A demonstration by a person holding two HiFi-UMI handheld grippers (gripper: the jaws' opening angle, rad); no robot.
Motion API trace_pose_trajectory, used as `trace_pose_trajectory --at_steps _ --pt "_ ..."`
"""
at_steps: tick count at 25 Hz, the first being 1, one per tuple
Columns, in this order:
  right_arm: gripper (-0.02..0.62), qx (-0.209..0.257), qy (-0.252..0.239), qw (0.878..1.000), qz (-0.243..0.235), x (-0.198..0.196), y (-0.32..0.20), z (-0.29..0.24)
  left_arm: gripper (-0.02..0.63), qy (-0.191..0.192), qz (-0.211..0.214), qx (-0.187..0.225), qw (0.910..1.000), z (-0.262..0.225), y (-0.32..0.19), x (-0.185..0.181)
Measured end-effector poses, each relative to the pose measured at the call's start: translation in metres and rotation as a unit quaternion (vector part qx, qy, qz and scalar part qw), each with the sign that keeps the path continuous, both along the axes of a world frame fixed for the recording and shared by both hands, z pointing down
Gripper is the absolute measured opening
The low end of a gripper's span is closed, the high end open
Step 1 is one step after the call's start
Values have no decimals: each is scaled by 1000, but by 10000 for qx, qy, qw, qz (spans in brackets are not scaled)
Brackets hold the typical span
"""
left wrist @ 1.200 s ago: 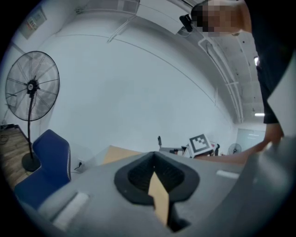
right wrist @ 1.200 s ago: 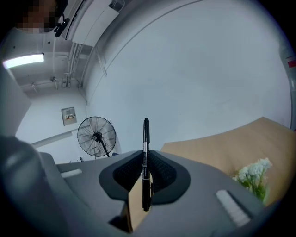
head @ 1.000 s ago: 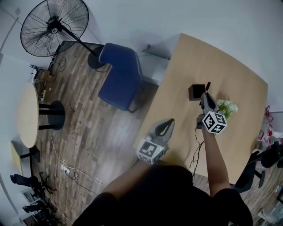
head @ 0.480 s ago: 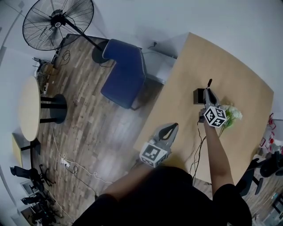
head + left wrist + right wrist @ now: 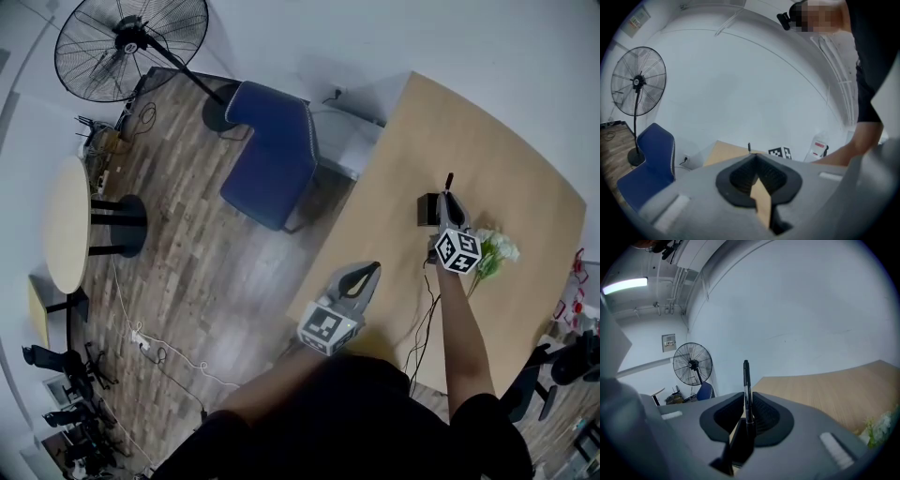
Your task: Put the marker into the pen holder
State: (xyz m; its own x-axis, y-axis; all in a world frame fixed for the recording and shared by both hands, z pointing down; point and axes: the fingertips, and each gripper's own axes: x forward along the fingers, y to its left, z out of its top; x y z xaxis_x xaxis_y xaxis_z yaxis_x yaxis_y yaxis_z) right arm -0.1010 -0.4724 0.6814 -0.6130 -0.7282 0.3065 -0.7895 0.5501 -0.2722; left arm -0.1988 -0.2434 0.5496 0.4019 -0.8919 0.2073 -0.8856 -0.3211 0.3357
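Marker (image 5: 746, 380) upright in R gripper (image 5: 449, 199), jaws just loosening, over pen holder (image 5: 427, 211) w/ flowers (image 5: 497, 251) beside; L gripper (image 5: 374, 267) closed, empty.

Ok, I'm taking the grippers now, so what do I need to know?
Left gripper: shut, empty, near the table's front corner.
Right gripper: pads on the marker, which stands upright; its jaws have just been opening a little.
Pen holder: black box on the table, right under the marker.
Done: marker brought to the holder.
Left: let it drop in. I can't tell if its lower end is inside.
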Motion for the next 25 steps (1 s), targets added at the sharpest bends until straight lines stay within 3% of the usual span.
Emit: trace_pose_trajectory --at_steps 5,14,18,25 --pt "108 -82 18 10000 -32 -2 2 3 3 -19 -35 38 10000 -4 1 -6" --pt "109 -8 -95 9999 40 7 24 -26 3 38 -125 142 9998 -14 23 -23" --pt "102 191 -159 9993 270 27 57 -64 3 68 -41 337 9994 -24 35 -26" --pt "66 66 -163 9970 755 58 156 -106 3 142 254 677 9973 -52 56 -34"
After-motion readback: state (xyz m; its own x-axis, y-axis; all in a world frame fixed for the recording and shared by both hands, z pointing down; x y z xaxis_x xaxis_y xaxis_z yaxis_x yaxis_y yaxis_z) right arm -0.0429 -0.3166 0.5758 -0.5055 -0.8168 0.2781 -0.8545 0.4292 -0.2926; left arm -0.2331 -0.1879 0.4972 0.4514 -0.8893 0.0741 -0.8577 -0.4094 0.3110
